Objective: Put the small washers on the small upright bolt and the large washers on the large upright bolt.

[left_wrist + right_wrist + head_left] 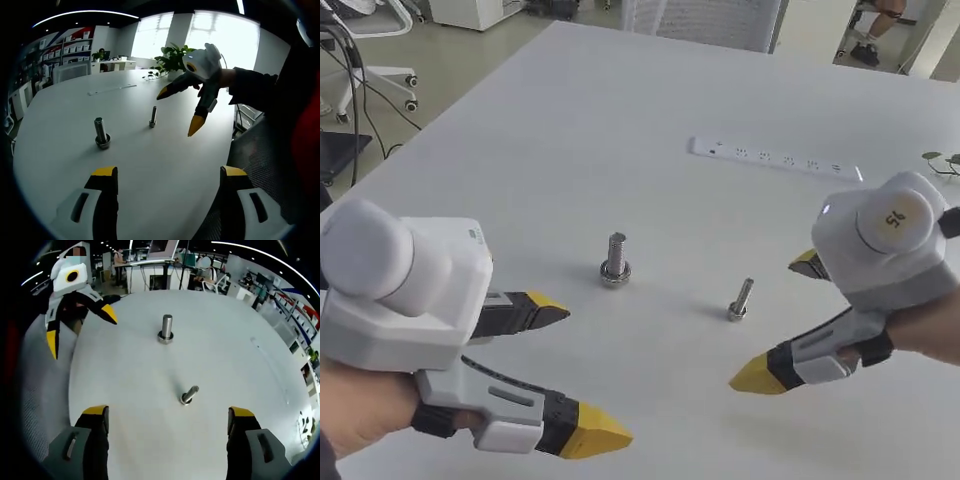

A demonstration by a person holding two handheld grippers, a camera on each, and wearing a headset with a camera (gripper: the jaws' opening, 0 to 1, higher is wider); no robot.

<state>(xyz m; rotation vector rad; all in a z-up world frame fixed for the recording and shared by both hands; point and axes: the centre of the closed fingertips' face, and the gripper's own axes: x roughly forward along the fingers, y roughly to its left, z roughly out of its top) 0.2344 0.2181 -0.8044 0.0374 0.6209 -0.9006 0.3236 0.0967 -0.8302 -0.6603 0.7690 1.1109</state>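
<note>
Left tool (595, 373), right tool (765, 323): wide, empty | large bolt (615, 258), small bolt (741, 299): grey metal cylinders

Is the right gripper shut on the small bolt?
No, in the right gripper view the right gripper is open and empty, and the small bolt stands free on the table.

One large bolt (615, 262), one small bolt (740, 299), one power strip (775, 160).

"56" on cap (895, 218) of right tongs (777, 320)
</note>
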